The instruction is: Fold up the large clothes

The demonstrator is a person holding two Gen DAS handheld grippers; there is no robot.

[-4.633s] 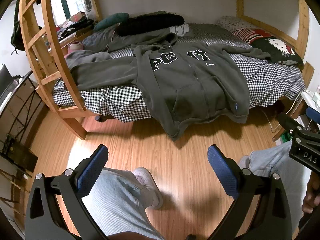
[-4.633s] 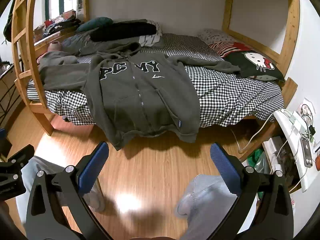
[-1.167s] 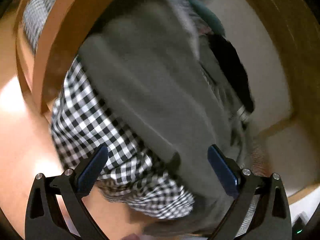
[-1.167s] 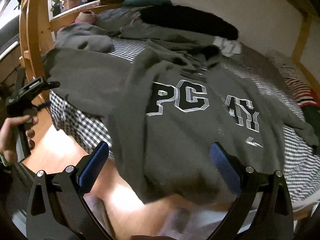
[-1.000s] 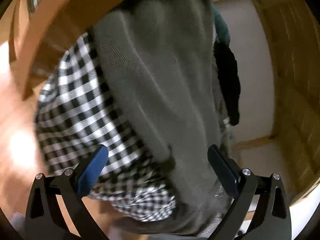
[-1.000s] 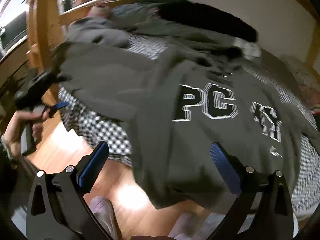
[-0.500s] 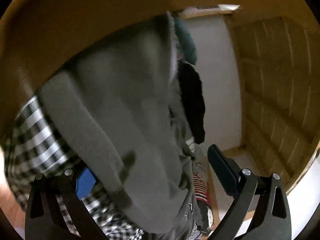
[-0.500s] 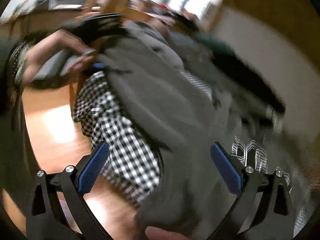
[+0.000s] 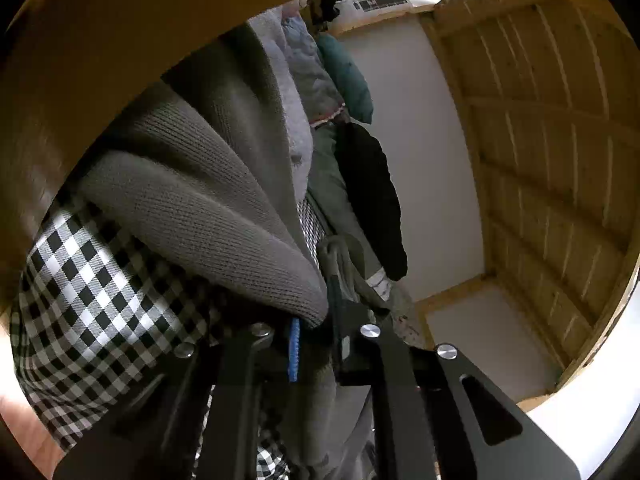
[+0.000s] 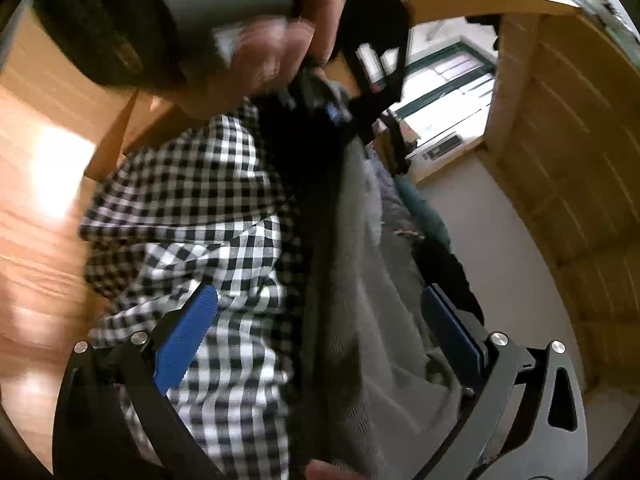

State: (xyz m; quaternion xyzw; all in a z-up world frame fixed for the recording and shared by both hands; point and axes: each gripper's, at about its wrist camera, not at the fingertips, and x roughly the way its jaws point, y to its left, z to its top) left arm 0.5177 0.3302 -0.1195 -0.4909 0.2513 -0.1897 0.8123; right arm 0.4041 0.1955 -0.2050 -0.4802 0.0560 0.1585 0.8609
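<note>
The grey hoodie lies on the bed, and its ribbed sleeve (image 9: pixel 208 208) fills the left wrist view. My left gripper (image 9: pixel 316 344) has its jaws closing tight on the sleeve's end, with the cloth pinched against the blue pad (image 9: pixel 294 348) and lifted off the checked sheet (image 9: pixel 100 292). In the right wrist view the same sleeve (image 10: pixel 360 280) runs up between the fingers of my right gripper (image 10: pixel 320 332), which stands open with its pads apart from the cloth. Further up that view a hand (image 10: pixel 272 52) holds the left gripper (image 10: pixel 336 112) at the sleeve's end.
A wooden bed post (image 9: pixel 80 60) curves close over the left gripper. A black garment (image 9: pixel 372 192) and a teal cushion (image 9: pixel 348 76) lie along the wall side of the bed. Wooden floor (image 10: pixel 36 200) shows left of the checked sheet (image 10: pixel 192 200). A window (image 10: pixel 448 88) is beyond.
My left gripper has shut on the sleeve end and risen with it. My right gripper has rolled and swung in low beside the bed, so the sleeve now lies between its open fingers.
</note>
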